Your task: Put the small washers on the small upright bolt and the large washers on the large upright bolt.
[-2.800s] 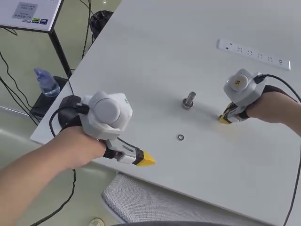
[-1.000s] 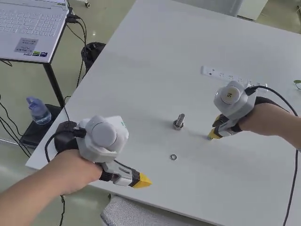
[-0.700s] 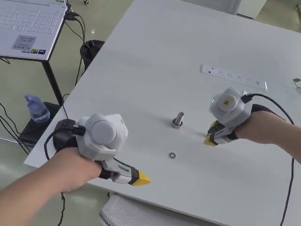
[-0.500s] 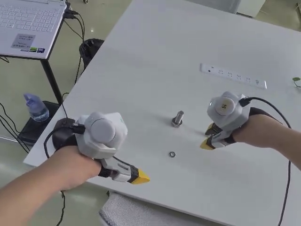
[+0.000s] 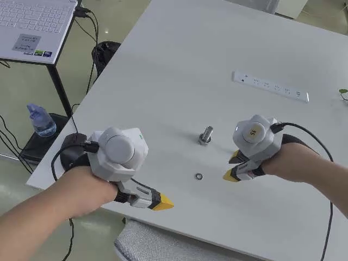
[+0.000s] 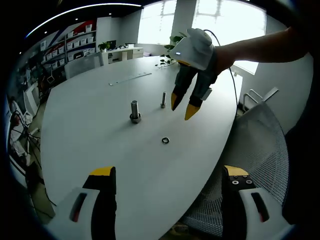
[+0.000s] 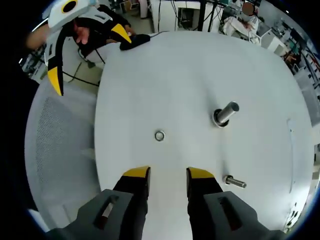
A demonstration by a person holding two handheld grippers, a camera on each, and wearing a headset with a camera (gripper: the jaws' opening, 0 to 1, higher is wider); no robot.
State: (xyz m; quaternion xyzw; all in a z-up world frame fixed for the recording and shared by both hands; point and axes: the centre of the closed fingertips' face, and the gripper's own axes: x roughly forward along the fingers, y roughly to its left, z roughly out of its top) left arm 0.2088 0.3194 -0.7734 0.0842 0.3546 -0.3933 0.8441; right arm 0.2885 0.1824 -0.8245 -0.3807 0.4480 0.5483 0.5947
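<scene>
Right tool (image 5: 231, 167) nearer washer (image 5: 199, 176), jaws ajar

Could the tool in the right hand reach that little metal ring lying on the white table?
Probably yes: the small silver metal washer lies just ahead of the right tool, with bare white table between.

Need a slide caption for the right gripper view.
Right gripper, jaws open, above the table short of a loose washer; large bolt and small bolt stand nearby, left gripper open at far edge.
</scene>
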